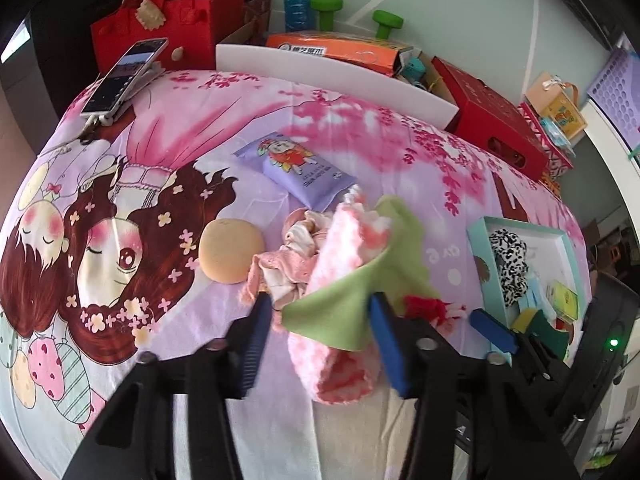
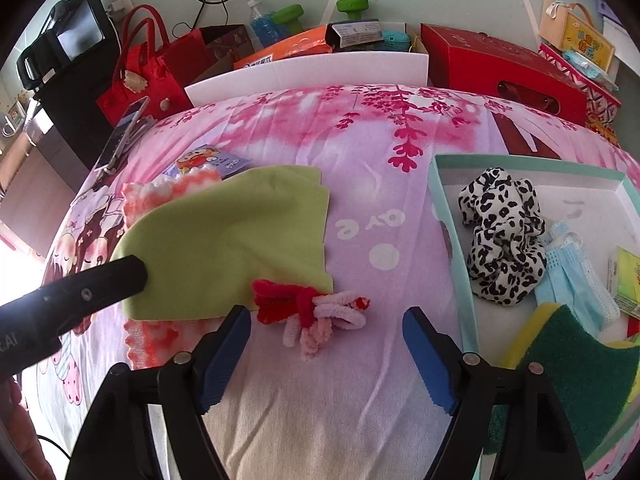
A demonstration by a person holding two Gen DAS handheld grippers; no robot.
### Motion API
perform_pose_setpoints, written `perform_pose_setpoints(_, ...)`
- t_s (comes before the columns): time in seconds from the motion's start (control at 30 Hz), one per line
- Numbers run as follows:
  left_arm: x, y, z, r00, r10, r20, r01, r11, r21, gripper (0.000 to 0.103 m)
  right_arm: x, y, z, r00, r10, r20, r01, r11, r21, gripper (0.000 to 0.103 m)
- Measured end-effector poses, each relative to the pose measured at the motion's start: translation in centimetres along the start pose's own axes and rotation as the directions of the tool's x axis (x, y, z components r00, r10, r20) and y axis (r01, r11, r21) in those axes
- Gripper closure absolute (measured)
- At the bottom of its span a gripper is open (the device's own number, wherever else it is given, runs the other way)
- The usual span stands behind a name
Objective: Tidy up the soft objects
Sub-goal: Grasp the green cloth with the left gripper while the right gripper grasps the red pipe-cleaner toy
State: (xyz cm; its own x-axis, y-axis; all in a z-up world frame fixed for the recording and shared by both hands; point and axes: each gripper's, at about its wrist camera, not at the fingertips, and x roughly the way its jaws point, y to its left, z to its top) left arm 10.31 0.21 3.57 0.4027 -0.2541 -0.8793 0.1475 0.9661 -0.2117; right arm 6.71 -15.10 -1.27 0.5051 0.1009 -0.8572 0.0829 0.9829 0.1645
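In the left wrist view, the left gripper [image 1: 320, 316] is seen at lower centre with its fingers spread around one green cloth [image 1: 352, 304] lying on one pink fuzzy cloth [image 1: 340, 256]; if closed here, both could be pinched together. In the right wrist view, the right gripper [image 2: 326, 344] is spread wide, empty, below one red-and-pink pipe-cleaner bundle [image 2: 310, 314], while one teal box [image 2: 448, 216] at right already holds one leopard scrunchie [image 2: 502, 236].

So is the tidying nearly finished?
Not yet. The leopard scrunchie, face mask and sponge already sit in the tray. Both hand-held grippers are open, holding nothing. The green cloth, fuzzy pink sock and red-pink yarn bundle still wait on the bed.
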Motion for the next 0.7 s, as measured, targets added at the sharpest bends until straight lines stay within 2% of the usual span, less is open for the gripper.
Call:
perform_pose_setpoints(0.27, -0.6, -0.7, 0.1, 1.000, -0.018, 0.013, 0.017, 0.999, 0.036, 0.084, 0.4, 0.3, 0.0, 1.000, 0.000, -0.021, 0.000, 1.000, -0.025, 0.047)
perform_pose_setpoints(0.5, -1.6, -1.0, 0.2, 0.999, -0.029, 0.038, 0.027, 0.998, 0.049, 0.088, 0.4, 0.6, -0.1, 1.000, -0.005, -0.017, 0.004, 0.999, -0.044, 0.055)
perform_pose_setpoints(0.57, -1.9, -1.2, 0.2, 0.998, -0.035, 0.047, 0.032, 0.998, 0.056, 0.092, 0.3, 0.5, 0.0, 1.000, -0.002, -0.015, 0.001, 0.999, -0.041, 0.060)
perform_pose_setpoints(0.6, -2.1, -1.3, 0.2, 0.998, -0.039, 0.053, 0.036, 0.998, 0.058, 0.092, 0.3, 0.4, 0.0, 1.000, 0.001, -0.013, -0.001, 0.999, -0.041, 0.069)
perform_pose_setpoints(0.7, -2.7, -1.4, 0.2, 0.996, -0.050, 0.076, 0.045, 0.997, 0.065, 0.093, 0.0, 0.3, 0.0, 1.000, -0.004, -0.003, 0.004, 0.999, -0.040, 0.071)
